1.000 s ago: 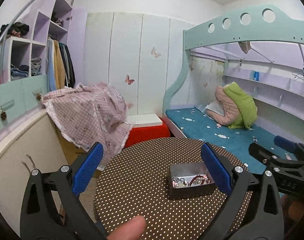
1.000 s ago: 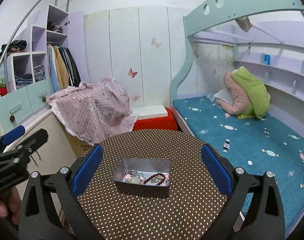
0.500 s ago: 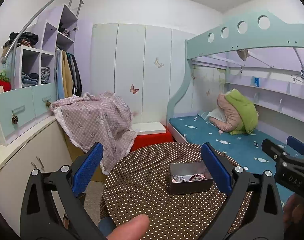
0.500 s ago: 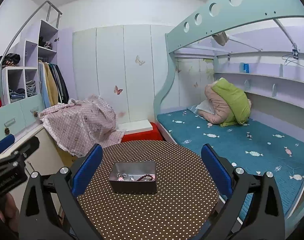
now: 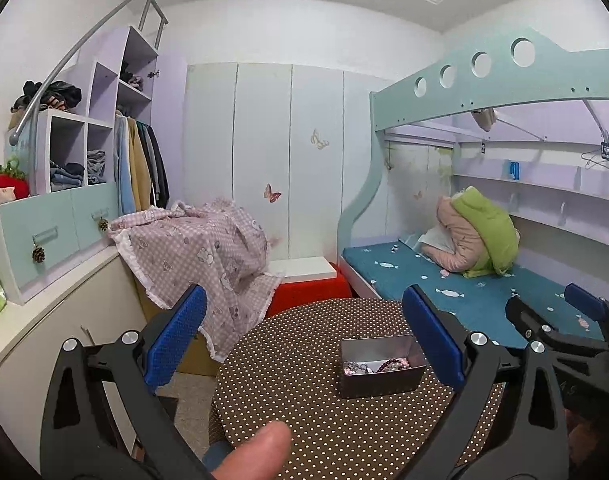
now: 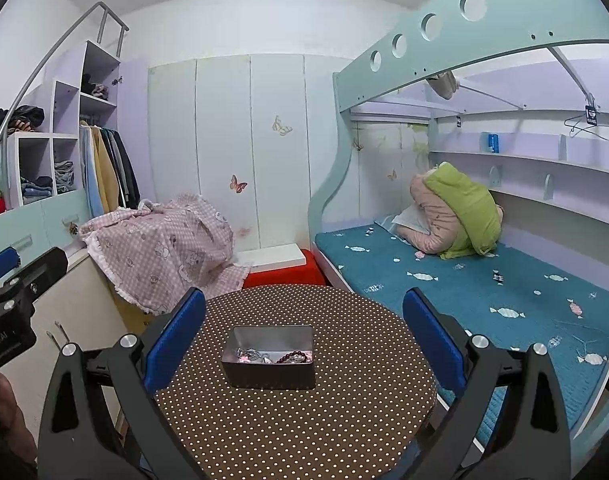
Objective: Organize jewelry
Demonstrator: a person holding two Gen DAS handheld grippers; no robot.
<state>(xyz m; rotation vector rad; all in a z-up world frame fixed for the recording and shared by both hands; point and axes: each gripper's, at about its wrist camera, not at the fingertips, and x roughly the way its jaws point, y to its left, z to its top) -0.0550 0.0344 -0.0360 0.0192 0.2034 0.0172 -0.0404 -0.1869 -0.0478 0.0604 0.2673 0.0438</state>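
A grey metal tin [image 6: 270,356] sits on a round brown polka-dot table [image 6: 296,420]; it also shows in the left wrist view [image 5: 380,366]. Inside lie tangled jewelry pieces [image 6: 250,356] and a dark red bead bracelet [image 6: 292,357]. My right gripper [image 6: 304,340] is open and empty, held back above the table's near side with the tin between its blue pads. My left gripper [image 5: 304,340] is open and empty, left of the tin. The right gripper also shows at the right of the left wrist view [image 5: 560,324].
A bed with a teal cover [image 6: 484,292] lies to the right under a bunk frame. A counter with a pink checked cloth [image 6: 160,248] stands left. A red stool [image 6: 284,272] sits beyond the table. A fingertip [image 5: 252,454] shows at the bottom.
Both grippers have drawn back and tilted up from the table; the tin looks smaller and lower in both views. Both stay open and empty.
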